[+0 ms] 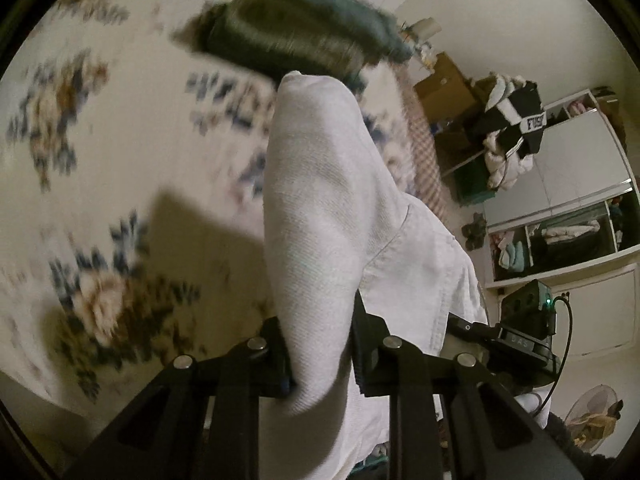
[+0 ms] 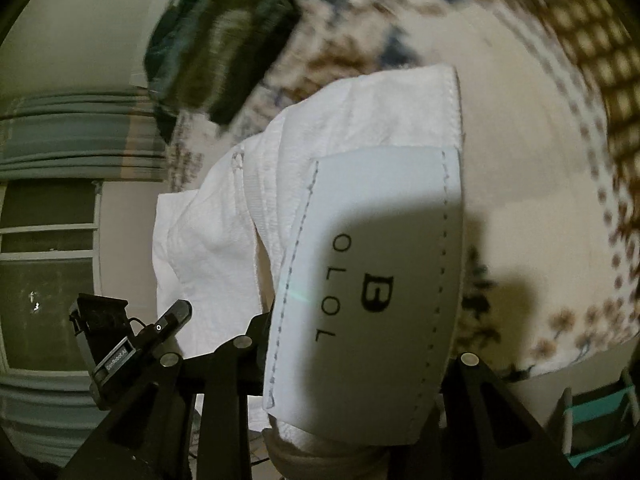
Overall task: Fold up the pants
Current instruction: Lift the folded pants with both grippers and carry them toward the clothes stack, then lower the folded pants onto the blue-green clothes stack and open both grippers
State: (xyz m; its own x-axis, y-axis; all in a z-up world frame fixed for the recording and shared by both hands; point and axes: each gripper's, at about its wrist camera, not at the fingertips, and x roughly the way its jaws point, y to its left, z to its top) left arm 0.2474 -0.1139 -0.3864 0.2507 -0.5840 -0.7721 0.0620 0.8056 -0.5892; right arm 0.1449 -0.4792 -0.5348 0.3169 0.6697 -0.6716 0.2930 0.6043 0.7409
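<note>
**Pants held aloft by both grippers**

Left gripper (image 1: 320, 356): jaws clamped on a bunch of the white pants (image 1: 320, 200), cloth running forward over the floral bed (image 1: 100, 160). Right gripper (image 2: 352, 364): pinching the waistband with its label (image 2: 372, 280). Pants span between the two, above the bed; a dark garment (image 1: 296, 32) lies beyond.

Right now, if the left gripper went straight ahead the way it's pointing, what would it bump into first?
The white pants fill its line, already pinched in the left gripper. Past them probably comes the flowered bedspread, then the dark clothes; depth is unclear.
</note>
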